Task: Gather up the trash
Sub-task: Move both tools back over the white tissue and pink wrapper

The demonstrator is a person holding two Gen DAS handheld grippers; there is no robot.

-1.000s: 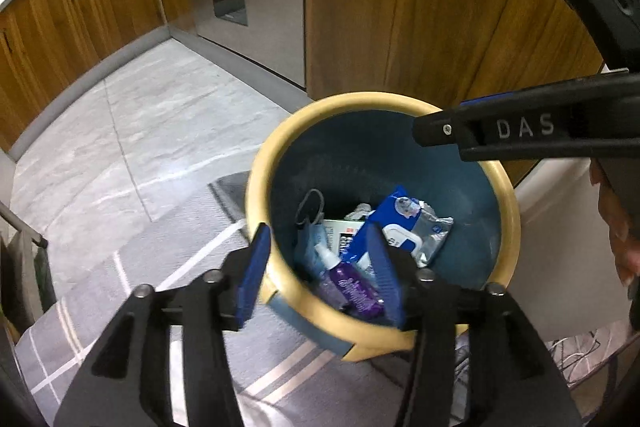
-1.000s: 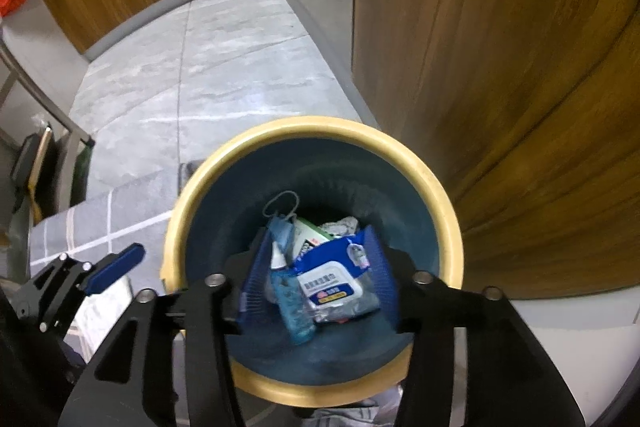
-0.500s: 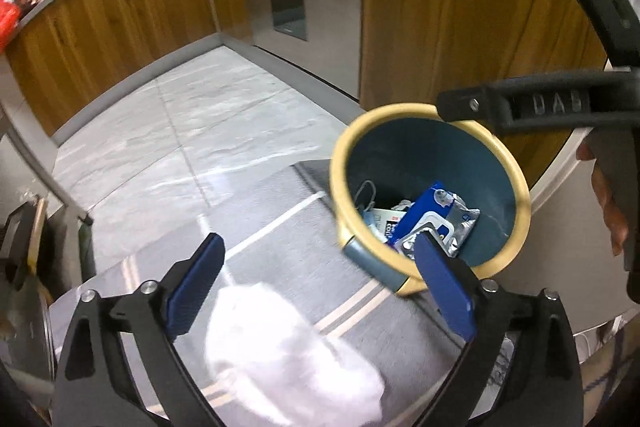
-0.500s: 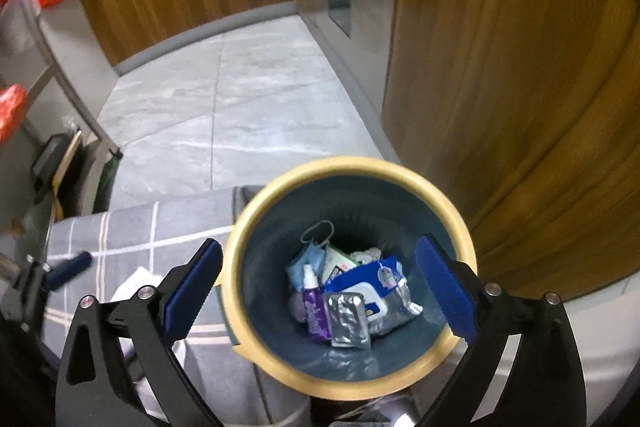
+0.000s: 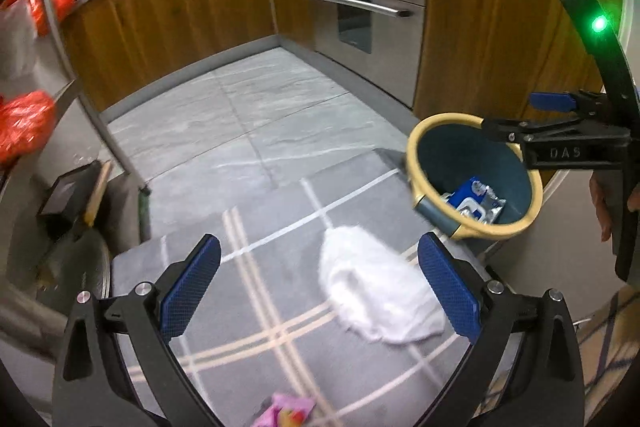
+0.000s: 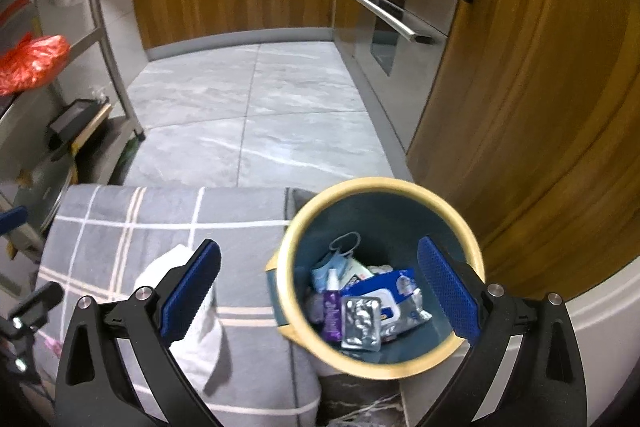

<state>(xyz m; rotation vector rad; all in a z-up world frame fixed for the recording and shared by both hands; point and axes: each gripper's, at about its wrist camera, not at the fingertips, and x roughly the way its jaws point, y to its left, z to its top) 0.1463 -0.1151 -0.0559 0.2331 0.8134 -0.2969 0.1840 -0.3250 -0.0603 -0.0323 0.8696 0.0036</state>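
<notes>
Our left tongs gape wide and empty; the white tissue lies just beyond on the mat, right of centre, stretching near-right. Our right tongs, equally spread, hang over the bin.

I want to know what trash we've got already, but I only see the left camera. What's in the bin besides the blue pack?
Observer: A purple bottle lies in the bin, just left of the blue pack.
Operator: Is there anything shiny?
Observer: Yes, a silver blister pack lies on top, at the near side.
Operator: Is the right gripper holding something?
Observer: No. The right gripper is above the bin, with its jaws wide open and nothing between them.
</notes>
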